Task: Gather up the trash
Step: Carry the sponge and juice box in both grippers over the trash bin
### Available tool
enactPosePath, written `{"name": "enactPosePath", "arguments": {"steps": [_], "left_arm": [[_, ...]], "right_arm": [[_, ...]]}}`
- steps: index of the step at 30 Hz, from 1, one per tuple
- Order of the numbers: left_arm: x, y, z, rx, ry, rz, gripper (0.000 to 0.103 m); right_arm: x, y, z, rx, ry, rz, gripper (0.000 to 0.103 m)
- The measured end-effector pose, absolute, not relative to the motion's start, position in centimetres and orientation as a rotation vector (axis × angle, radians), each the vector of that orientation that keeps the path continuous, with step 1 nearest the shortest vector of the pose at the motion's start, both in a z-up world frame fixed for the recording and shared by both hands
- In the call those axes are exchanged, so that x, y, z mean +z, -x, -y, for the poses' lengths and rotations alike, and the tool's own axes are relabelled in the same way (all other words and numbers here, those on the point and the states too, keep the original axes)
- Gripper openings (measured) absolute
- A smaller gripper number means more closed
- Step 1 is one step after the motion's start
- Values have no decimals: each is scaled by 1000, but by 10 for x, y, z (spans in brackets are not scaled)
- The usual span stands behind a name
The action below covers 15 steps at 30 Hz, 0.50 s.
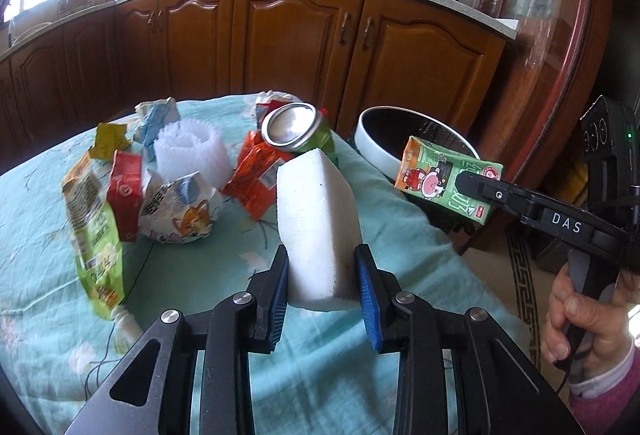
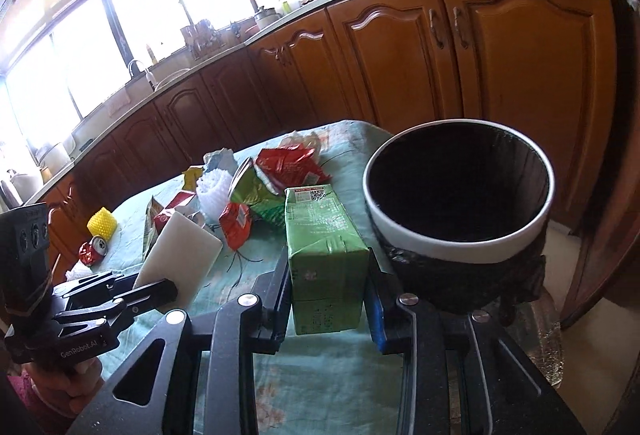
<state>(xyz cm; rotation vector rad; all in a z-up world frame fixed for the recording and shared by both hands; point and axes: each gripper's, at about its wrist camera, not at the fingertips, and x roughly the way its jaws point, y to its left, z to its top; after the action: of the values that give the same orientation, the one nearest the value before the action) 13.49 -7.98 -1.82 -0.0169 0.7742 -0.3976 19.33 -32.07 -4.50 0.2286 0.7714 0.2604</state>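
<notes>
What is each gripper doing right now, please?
Left gripper: shut on the white foam block.
Right gripper: shut on the green drink carton, beside the trash bin.

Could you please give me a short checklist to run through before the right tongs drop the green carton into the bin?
1. Right tongs shut on the green carton: ok.
2. Trash bin mouth open and unobstructed: ok.
3. Carton over the bin's mouth: not ok, it sits beside the rim, over the table's edge.
4. Left tongs holding the white foam block securely: ok.
5. Left tongs out of the right tongs' path: ok, they are apart.
6. Room inside the bin: cannot tell, the interior is dark.
</notes>
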Motion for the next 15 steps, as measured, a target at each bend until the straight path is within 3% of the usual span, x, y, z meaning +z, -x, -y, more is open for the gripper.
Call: {"name": "enactPosePath", "arguments": {"steps": [15], "left_arm": [[-15, -230, 172, -515, -106, -780, 30]], "right_arm": [[-34, -228, 396, 85, -216, -764, 32]]}}
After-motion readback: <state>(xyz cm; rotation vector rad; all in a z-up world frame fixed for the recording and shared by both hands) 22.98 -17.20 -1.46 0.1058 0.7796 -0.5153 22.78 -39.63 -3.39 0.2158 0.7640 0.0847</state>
